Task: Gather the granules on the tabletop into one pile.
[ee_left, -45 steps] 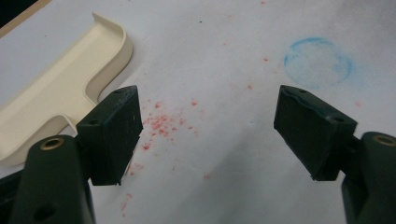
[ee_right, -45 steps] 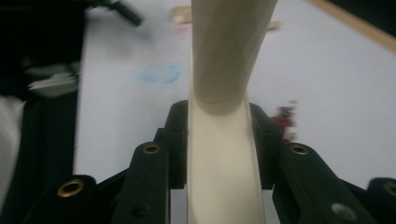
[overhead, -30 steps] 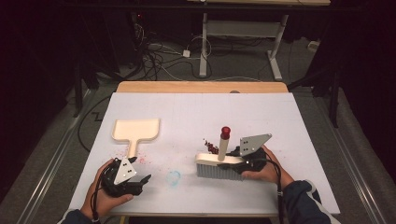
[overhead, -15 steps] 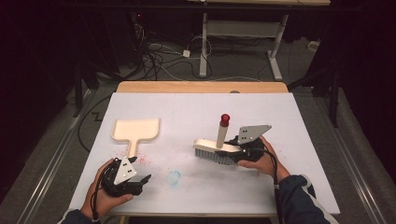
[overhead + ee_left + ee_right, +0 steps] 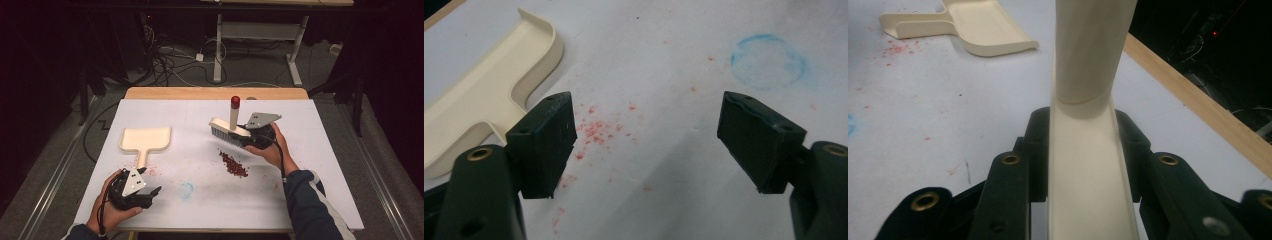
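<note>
I have the brush [image 5: 231, 134] clamped by the end of its flat cream back in my right hand-held gripper [image 5: 250, 138], lifted off the worktop [image 5: 320, 150] a little right of centre and nearer the far edge than the near one. In the right gripper view the pads [image 5: 1035, 150] press on both long sides of the back, with the handle rising just ahead of them. I judge it light and rigid, hard plastic that could slip sideways under a loose pinch, so gripping across the narrow width of the back suits it; the bristles are the only soft part and would splay if pressed hard. Its long axis lies roughly level, running from my gripper toward the left and slightly toward the far edge, bristles down, while the red-capped handle [image 5: 234, 111] stands upright. Just nearside of it lies the pile of dark red grains [image 5: 233, 164], apart from the bristles. Farther left rests the cream dustpan [image 5: 146, 140], mouth toward the far edge, its stem pointing at my left hand-held gripper [image 5: 154, 192], which sits near the near-left corner with its jaws spread wide and empty over faint red specks [image 5: 594, 131].
</note>
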`<state>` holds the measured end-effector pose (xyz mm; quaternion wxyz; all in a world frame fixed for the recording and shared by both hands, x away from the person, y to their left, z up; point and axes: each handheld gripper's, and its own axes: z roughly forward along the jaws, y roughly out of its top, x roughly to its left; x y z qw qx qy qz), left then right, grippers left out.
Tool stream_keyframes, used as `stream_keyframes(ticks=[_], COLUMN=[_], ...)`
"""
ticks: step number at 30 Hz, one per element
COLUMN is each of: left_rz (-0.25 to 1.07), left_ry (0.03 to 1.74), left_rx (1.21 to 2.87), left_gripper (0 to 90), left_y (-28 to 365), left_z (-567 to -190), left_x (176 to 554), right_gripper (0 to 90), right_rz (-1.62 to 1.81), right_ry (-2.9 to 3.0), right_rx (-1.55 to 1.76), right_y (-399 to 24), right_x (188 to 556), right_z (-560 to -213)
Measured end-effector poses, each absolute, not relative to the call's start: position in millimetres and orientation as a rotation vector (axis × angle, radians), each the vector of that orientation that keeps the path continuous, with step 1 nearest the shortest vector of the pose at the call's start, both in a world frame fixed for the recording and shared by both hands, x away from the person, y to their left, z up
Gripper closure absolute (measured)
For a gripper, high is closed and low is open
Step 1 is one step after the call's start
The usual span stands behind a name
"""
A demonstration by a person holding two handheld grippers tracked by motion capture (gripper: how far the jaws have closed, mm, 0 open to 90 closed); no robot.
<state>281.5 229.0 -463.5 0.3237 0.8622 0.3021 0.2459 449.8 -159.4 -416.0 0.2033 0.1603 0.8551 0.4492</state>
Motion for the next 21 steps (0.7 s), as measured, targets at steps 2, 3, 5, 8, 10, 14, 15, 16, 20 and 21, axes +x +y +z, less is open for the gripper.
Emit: stream_keyframes(ticks=[2,3,5,8,10,14,15,16,20,21], left_rz=[0.643,0.642,0.639,0.639,0.636,0.635,0.637,0.64,0.641,0.64], left_ry=[0.792,0.791,0.788,0.785,0.786,0.776,0.772,0.768,0.765,0.766], left_rx=[2.264,2.267,2.273,2.279,2.28,2.289,2.297,2.301,2.306,2.306], left_gripper=[22.7,22.7,22.7,22.7,22.7,22.7,22.7,22.7,22.8,22.8], left_y=[228.6,228.2,228.0,228.6,229.0,227.4,226.8,226.3,225.0,224.9], left_z=[-464.0,-464.4,-465.0,-465.6,-465.9,-466.0,-465.9,-465.9,-465.6,-465.6], left_x=[282.1,282.1,281.9,282.4,282.5,281.3,281.1,281.0,280.9,281.0], right_gripper=[67.2,67.2,67.2,67.2,67.2,66.8,66.7,66.6,66.5,66.5], right_rz=[1.257,1.267,1.267,1.269,1.274,1.263,1.252,1.242,1.235,1.241], right_ry=[2.386,2.388,2.399,2.422,2.445,2.53,2.541,2.556,2.596,2.607], right_rx=[0.458,0.464,0.466,0.458,0.435,0.329,0.295,0.274,0.184,0.166], right_y=[-154.4,-152.3,-148.8,-146.6,-147.1,-150.6,-151.7,-153.0,-161.5,-164.0], right_x=[456.5,459.2,462.9,464.0,460.4,450.3,447.3,443.9,432.4,430.3], right_z=[-421.7,-425.0,-432.1,-440.6,-441.1,-442.7,-443.1,-443.4,-443.5,-443.1])
